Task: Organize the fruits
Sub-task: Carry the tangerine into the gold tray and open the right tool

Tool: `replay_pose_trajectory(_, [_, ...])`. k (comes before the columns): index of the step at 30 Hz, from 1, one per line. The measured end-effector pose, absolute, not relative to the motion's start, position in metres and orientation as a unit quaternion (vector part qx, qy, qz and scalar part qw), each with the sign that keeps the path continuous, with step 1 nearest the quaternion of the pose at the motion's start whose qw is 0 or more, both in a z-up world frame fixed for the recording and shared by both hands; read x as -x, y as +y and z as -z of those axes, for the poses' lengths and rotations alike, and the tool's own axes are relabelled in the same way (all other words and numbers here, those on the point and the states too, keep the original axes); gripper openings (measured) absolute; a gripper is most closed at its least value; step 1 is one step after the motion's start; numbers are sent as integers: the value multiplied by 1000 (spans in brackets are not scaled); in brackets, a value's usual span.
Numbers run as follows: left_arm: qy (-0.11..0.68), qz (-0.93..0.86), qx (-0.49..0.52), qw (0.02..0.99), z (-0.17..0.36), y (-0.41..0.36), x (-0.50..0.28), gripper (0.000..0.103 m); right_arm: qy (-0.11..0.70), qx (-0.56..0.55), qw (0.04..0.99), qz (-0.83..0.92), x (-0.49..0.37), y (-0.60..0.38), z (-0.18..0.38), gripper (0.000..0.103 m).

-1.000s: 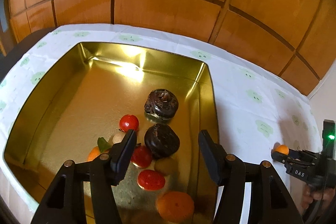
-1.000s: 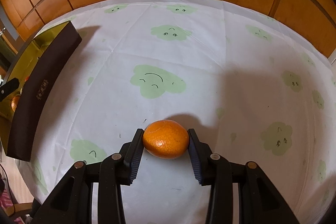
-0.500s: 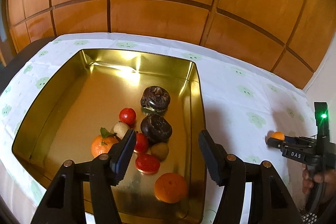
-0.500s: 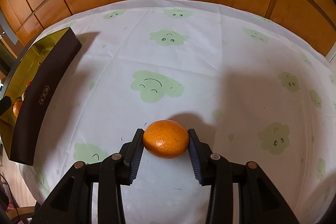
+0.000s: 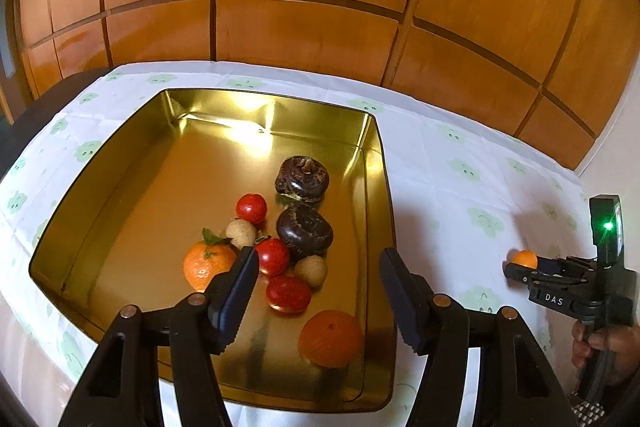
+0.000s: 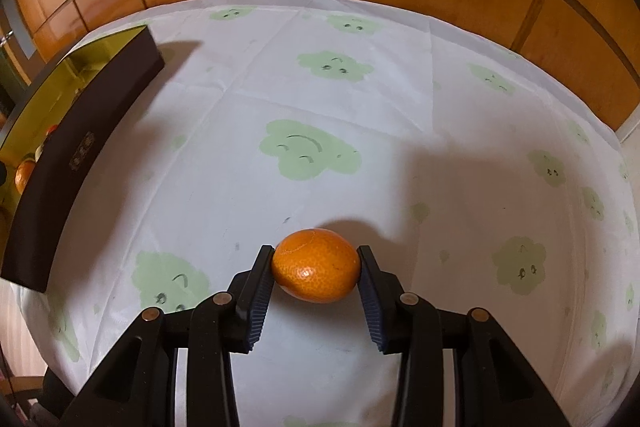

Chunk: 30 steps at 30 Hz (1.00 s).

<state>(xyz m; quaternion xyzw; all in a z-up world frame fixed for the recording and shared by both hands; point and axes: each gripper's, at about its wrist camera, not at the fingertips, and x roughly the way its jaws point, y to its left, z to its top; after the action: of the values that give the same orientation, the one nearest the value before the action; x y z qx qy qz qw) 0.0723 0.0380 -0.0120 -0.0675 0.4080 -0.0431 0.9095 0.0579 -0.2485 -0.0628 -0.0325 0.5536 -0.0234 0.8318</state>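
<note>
1. The right gripper (image 6: 316, 269) is clenched on a small round orange mandarin (image 6: 315, 264), one ribbed blue-black finger pressed to each side of it, low in the centre of the right wrist view. The fruit looks lifted clear of the white tablecloth printed with green smiling clouds (image 6: 360, 131); its shadow falls just behind it.

2. The left gripper (image 5: 316, 287) is released, its jaws wide apart and holding nothing, and it hangs over the near right part of the gold rectangular metal tin (image 5: 120, 179).

3. Already in the tin, gathered toward its lower right in the left wrist view: two dark brown ridged round fruits (image 5: 303, 179), three small red tomatoes (image 5: 251, 207), two pale beige round fruits (image 5: 240, 233), a leafy orange mandarin (image 5: 208, 263) and a plain orange one (image 5: 331, 337).

4. Judged from this, most of the sorting is done. The held mandarin is well apart from the tin, whose dark outer wall lies at the left edge of the right wrist view.

5. What is left appears to be carrying that last fruit leftward over the rim and letting go; no other loose fruit shows on the cloth.
</note>
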Motion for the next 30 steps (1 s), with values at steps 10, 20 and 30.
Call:
replay_pose_trajectory(10, [396,15,75,915,9,70,-56,63,515,31,856,-32,-46,-219,33,41])
replay_pose_trajectory(20, [382,-27,94,919,2,106,-57,66,497,45,854,-147,-54,-124,9,41])
replay_pose_trajectory(30, [362,-70,95,925,-10,140,-55,66,505,90,813,-275,-66,-12,18,41])
